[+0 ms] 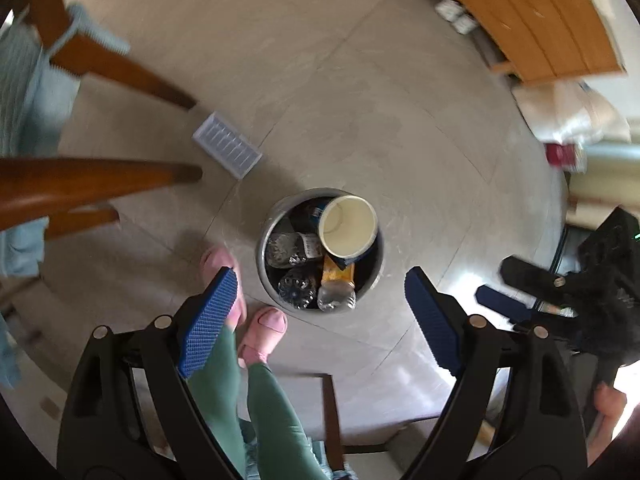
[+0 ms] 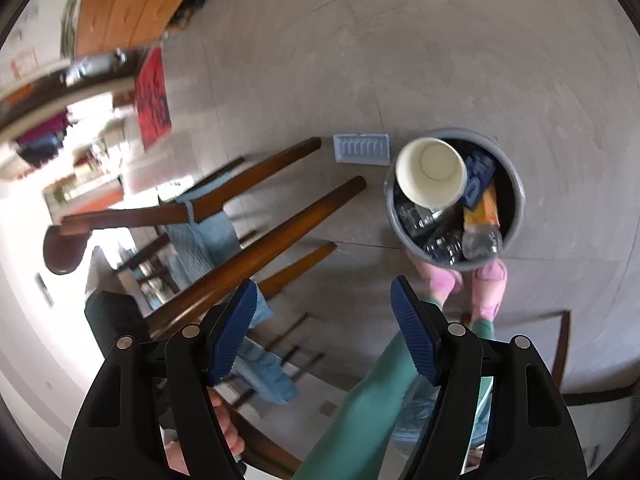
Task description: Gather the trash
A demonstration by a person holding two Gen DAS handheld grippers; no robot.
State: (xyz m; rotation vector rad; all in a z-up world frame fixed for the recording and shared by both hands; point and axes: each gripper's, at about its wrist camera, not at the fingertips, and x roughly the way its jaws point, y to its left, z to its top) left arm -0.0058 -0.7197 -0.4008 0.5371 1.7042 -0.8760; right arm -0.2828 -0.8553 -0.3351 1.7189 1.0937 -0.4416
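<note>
A round grey trash bin (image 1: 267, 276) (image 2: 518, 216) stands on the floor below both grippers. It holds a white paper cup (image 1: 347, 226) (image 2: 431, 172), crushed clear bottles (image 1: 294, 245) (image 2: 482, 244) and an orange wrapper (image 1: 338, 272) (image 2: 484, 208). A clear plastic tray (image 1: 227, 145) (image 2: 362, 149) lies on the floor beside the bin. My left gripper (image 1: 320, 316) is open and empty, high above the bin. My right gripper (image 2: 324, 328) is open and empty, above and left of the bin; it also shows in the left wrist view (image 1: 532, 296).
Wooden chair legs (image 1: 100, 182) (image 2: 256, 248) with blue cloth (image 2: 208, 240) stand left of the bin. The person's pink slippers (image 1: 264, 332) (image 2: 490, 284) and green trouser legs are next to the bin. An orange wooden cabinet (image 1: 532, 16) is far right.
</note>
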